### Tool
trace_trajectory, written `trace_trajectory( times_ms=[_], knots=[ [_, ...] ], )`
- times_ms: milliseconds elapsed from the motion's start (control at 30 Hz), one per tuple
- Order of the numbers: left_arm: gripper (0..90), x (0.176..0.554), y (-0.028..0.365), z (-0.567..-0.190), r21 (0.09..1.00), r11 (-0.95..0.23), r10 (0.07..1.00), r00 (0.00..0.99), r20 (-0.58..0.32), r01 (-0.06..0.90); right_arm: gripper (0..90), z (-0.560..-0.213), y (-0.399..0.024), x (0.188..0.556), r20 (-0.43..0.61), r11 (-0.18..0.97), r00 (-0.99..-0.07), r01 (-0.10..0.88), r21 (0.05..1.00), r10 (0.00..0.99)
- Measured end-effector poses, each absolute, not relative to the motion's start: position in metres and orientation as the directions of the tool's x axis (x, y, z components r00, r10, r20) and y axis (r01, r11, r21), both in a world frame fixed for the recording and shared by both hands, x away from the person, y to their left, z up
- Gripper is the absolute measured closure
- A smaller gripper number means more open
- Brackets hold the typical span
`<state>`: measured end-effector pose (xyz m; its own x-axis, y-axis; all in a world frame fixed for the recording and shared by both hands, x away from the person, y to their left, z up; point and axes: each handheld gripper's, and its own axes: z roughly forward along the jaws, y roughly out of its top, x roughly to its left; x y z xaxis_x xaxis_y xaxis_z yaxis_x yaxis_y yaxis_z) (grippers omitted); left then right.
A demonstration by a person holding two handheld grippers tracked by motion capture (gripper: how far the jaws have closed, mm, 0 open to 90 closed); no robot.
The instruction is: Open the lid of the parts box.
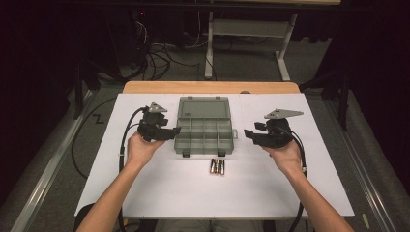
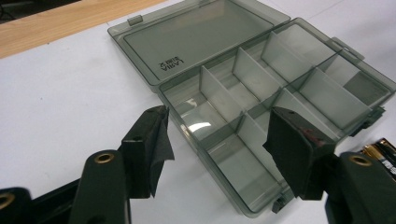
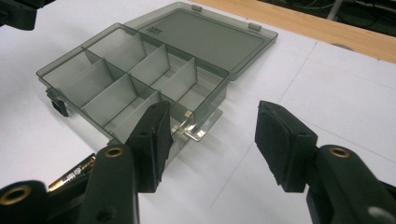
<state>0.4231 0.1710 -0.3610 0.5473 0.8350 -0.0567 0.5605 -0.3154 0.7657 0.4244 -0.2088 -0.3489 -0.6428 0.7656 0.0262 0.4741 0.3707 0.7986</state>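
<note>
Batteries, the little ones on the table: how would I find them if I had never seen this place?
Look at the white table and find the open see-through grey plastic box with dividers in its middle. Just in front of the box, on the person's side, a few small black-and-gold batteries lie in a row. They are the only shiny, colourful thing there, far smaller than the box.

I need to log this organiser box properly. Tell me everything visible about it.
The organiser box is smoky translucent grey plastic, lying open at the middle of the white table. Its lid lies flat behind the tray. Dividers split the tray into compartments, all empty. Latches sit on the front edge. Nothing grips it.
</note>
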Motion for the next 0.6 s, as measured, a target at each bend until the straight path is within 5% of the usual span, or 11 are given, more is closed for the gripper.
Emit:
trace_trajectory(
  times_ms=[600],
  knots=[
    [38.9, 0.389, 0.181, -0.366, 0.825, -0.272, 0.808, 0.583, -0.084, 0.496, 45.5, -0.351, -0.247, 0.397, 0.039, 0.294, -0.640, 0.405, 0.866, 0.768]
  ],
)
